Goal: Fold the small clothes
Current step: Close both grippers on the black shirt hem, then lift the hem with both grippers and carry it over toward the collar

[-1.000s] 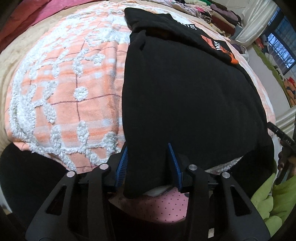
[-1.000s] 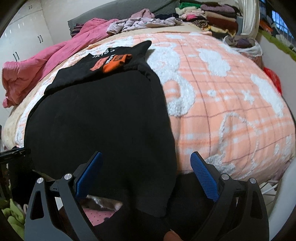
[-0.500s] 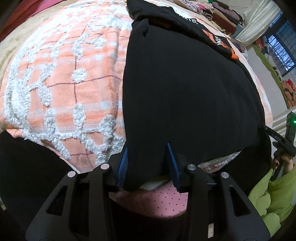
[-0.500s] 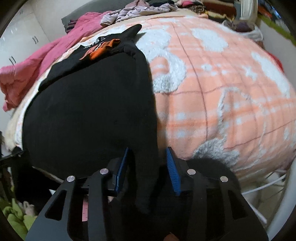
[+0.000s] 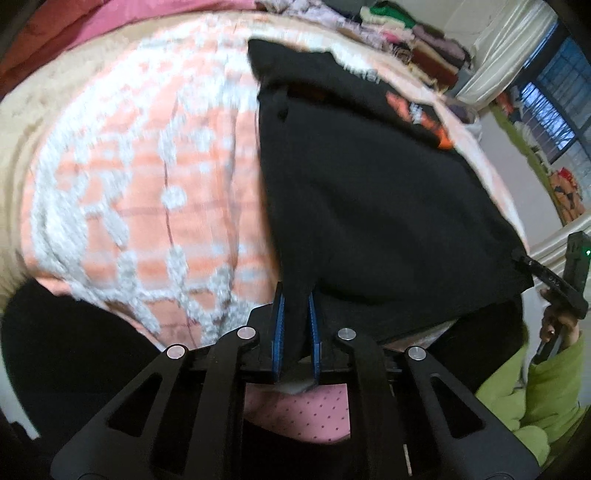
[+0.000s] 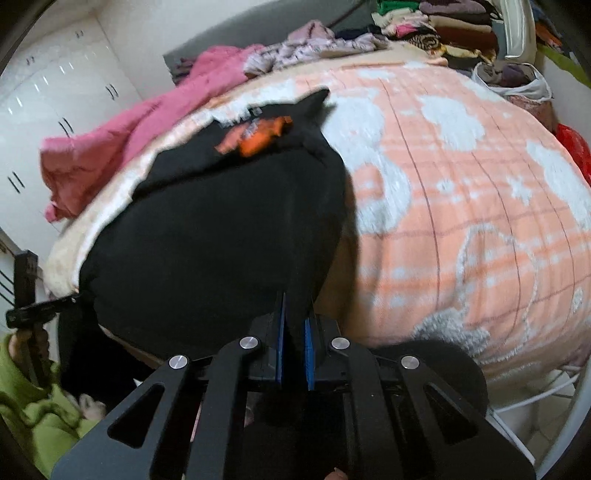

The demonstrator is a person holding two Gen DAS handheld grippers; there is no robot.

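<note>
The black garment [image 5: 369, 206] lies spread on the orange-and-white checked blanket [image 5: 140, 206] of the bed, its near hem hanging toward the bed's front edge and its orange print [image 6: 255, 136] at the far end from that hem. The left gripper [image 5: 294, 325] has its blue fingers [image 5: 277, 332] pressed together on the hem's left corner, and the right gripper [image 6: 294, 343] pinches the hem's right corner the same way, with only a narrow tuck of cloth between each pair. The likeliest fault, as I judge it, is that so shallow a bite slips out once the hem is lifted and carried toward the print, because the cloth looks thick and heavy and would drag on the tufted blanket. If one corner rises ahead of the other, the fold would land skewed. Either pinch may also have caught only the top layer, so the lower layer would stay behind and bunch; the views do not show how many layers are held. A pale edge of something [image 5: 295, 386] shows just under the hem at the left fingers, and I cannot tell whether it is caught too. Around the garment, a pink quilt [image 6: 122, 147] lies bunched beyond its far left side, and a heap of mixed clothes [image 6: 436, 22] stands well behind the print at the bed's head. Both are clear of the fold path. Near the hem, the green sleeves [image 6: 33, 417] of the person and a pink dotted cloth [image 5: 295, 417] sit below the bed's edge, close enough to brush the hanging fabric.
</note>
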